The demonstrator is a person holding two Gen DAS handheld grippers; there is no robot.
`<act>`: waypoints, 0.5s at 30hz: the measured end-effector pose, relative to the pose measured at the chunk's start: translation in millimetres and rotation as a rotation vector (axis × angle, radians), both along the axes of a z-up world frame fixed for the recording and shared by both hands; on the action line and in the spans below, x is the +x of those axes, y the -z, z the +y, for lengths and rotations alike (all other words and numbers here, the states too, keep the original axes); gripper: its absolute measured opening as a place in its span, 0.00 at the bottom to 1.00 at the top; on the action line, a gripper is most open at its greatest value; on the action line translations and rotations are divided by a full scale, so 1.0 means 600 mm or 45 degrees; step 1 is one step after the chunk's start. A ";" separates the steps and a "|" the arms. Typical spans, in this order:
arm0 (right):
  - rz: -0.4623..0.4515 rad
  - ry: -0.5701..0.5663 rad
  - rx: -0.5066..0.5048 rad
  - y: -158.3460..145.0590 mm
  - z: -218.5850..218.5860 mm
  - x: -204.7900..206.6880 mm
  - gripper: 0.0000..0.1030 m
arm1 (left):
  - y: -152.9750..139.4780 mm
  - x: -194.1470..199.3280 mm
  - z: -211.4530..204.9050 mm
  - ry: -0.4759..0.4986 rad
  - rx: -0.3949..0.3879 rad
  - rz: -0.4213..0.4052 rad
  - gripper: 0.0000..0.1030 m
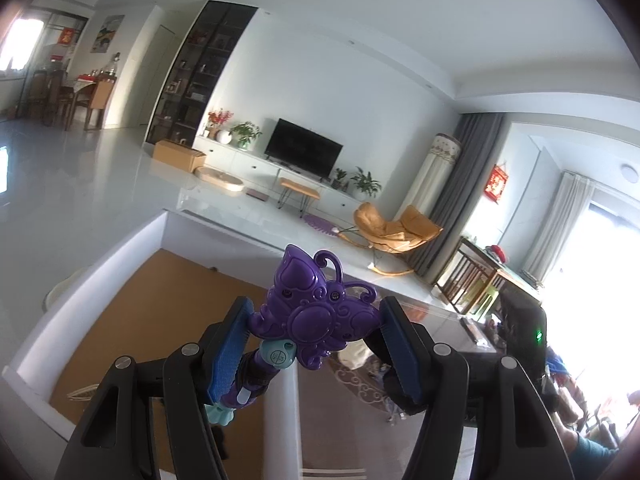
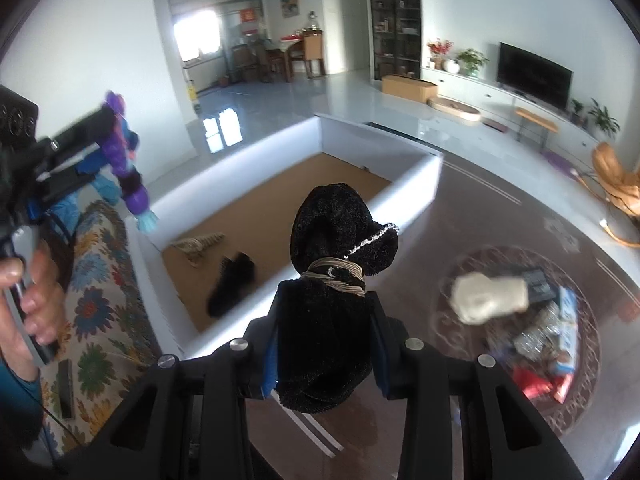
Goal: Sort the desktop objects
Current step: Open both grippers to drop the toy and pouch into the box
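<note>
Presently we hold two light things: left fingers (image 1: 316, 344) pinch the rigid purple toy wand (image 1: 316, 312), right fingers (image 2: 324, 348) squeeze the soft black velvet hair tie (image 2: 336, 240).

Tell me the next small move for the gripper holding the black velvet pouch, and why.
Probably carry the black velvet pouch forward over the white box and let go: the right gripper grips it short of the near wall, and similar items already lie inside.
</note>
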State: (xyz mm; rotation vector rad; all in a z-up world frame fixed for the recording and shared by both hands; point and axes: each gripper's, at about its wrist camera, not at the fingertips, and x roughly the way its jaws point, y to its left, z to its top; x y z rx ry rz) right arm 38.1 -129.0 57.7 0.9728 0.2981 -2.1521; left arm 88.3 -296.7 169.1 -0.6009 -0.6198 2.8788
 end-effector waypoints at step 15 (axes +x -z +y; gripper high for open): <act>-0.076 -0.150 0.240 0.151 -0.292 -0.043 0.68 | 0.201 -0.210 -0.174 -0.091 0.059 -0.754 0.63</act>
